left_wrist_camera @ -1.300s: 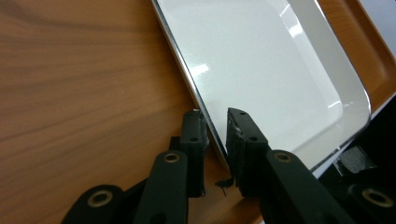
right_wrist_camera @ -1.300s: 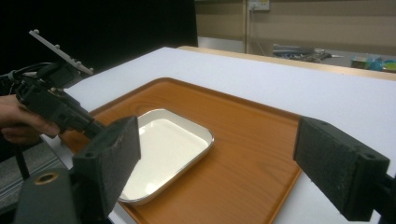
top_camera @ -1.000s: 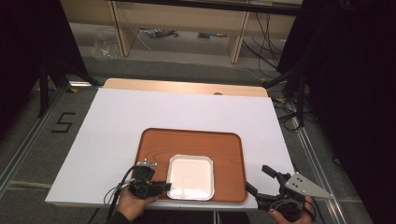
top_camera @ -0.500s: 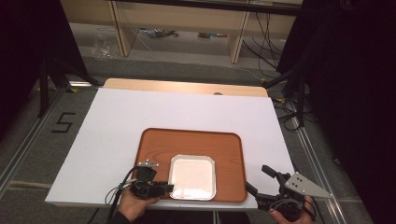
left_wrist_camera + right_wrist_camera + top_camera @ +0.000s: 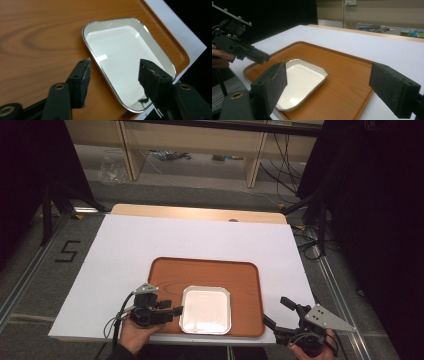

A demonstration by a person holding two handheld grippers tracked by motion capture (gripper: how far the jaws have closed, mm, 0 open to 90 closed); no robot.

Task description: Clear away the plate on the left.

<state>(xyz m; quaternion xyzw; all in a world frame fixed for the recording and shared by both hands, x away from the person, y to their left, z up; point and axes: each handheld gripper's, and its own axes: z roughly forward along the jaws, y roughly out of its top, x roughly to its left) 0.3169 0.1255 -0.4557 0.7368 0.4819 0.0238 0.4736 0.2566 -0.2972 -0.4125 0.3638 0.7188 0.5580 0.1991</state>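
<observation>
A white square dish with a metal rim (image 5: pixel 206 310) lies in the near half of a brown wooden tray (image 5: pixel 245 280). My left gripper (image 5: pixel 172 312) sits at the dish's left edge, held by a hand. In the left gripper view the jaws of my left gripper (image 5: pixel 115 71) have just been opening and stand apart. The near rim of the dish (image 5: pixel 125 52) lies between them, and the pads do not press on it. My right gripper (image 5: pixel 276 312) hovers off the tray's near right corner. It is open wide (image 5: pixel 328 87) and holds nothing.
The tray rests on a white board (image 5: pixel 125 250) that covers a wooden table (image 5: pixel 200 213). Shelves and cables stand behind the table. The right gripper view shows the left gripper (image 5: pixel 249 53) over the tray's far corner.
The left gripper's jaws have spread apart at the dish's edge and the gripper has risen slightly. The dish stays in place. The right gripper has not moved.
</observation>
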